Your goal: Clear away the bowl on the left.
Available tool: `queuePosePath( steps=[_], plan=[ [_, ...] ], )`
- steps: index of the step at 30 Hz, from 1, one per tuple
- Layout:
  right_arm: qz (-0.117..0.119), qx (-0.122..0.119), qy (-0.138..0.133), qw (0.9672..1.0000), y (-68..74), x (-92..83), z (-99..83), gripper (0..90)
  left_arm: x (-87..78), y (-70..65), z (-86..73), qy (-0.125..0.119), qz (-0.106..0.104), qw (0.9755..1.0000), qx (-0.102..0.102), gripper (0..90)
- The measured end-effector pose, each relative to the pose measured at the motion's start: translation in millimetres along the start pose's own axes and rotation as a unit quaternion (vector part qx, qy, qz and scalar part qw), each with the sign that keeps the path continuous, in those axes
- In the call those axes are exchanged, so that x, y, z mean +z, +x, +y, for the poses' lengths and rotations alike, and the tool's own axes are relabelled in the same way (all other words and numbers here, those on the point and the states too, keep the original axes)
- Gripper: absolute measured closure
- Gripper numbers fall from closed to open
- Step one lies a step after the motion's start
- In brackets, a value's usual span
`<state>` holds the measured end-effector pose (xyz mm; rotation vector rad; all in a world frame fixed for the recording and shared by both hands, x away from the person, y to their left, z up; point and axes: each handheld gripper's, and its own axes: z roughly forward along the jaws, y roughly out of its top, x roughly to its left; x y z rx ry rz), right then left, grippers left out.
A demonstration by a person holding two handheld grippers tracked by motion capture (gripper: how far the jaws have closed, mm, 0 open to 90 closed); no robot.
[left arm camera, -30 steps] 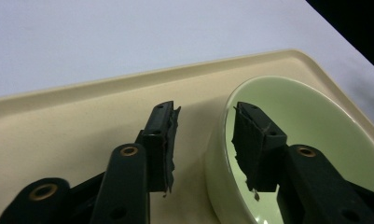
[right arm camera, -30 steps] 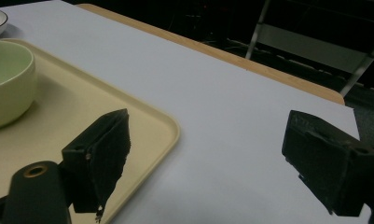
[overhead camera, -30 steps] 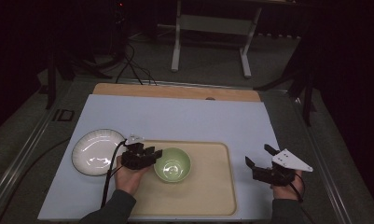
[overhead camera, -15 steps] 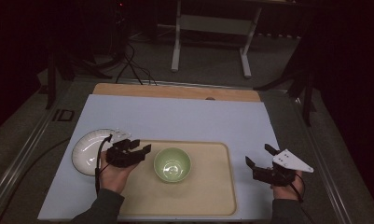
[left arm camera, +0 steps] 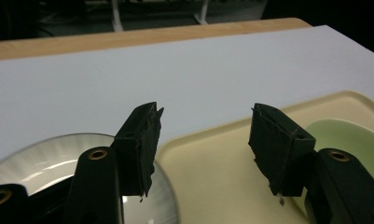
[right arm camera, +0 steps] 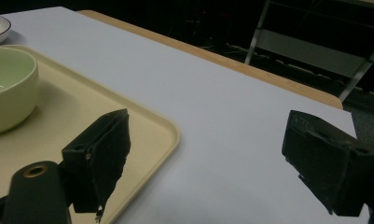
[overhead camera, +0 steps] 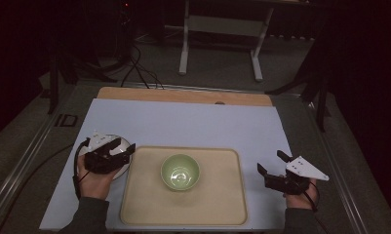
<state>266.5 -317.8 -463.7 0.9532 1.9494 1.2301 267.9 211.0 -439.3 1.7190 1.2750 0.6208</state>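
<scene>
The left tongs (overhead camera: 116, 148) have let go of the green bowl (overhead camera: 180, 171) and pulled away to the left: a second ago they were at the bowl's left rim, and now they hang over the white plate (overhead camera: 128, 146) that sits just left of the tray (overhead camera: 232, 204). Their jaws have just been opening and stand wide apart with nothing between them, as the left gripper view shows, with the plate's rim (left arm camera: 45, 156) under one jaw and the bowl's edge (left arm camera: 343, 135) off to the side. The bowl rests upright and empty near the middle of the tray, which lies on the white sheet over the table (overhead camera: 183, 122). So the bowl looks placed and that step done. The right tongs (overhead camera: 273, 163) wait over the sheet to the right of the tray, jaws spread and empty, in the same spot as before. The plate under the left hand seems the likely next thing to pick up, though no grip has begun
</scene>
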Motion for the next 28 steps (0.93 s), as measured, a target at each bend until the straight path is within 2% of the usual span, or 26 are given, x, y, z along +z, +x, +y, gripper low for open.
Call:
queuePosePath(
  steps=[4, 9, 13, 22, 28],
  plan=[
    [0.000, 0.000, 0.000, 1.0000, -0.2, -0.3, 0.0, 14.6, -11.2, 10.1, 0.0, -0.016, 0.017, 0.9997, 0.002, 41.9],
    [-0.001, 0.001, 0.000, 1.0000, -0.2, -0.6, -0.1, 14.6, -20.7, 22.8, -4.0, -0.024, 0.034, 0.9991, 0.008, 40.2],
    [-0.001, 0.002, -0.001, 1.0000, -0.4, -0.7, -0.2, 14.6, -23.1, 32.5, -12.1, -0.043, 0.065, 0.9966, 0.025, 39.7],
    [-0.001, 0.010, -0.006, 0.9999, -1.7, -2.1, -0.7, 14.6, -24.0, 51.2, -24.3, -0.056, 0.087, 0.9946, -0.007, 38.8],
    [-0.003, 0.013, -0.007, 0.9999, -1.7, -3.0, -0.8, 14.6, -24.1, 57.3, -29.4, -0.057, 0.086, 0.9943, -0.025, 38.1]
  ],
)
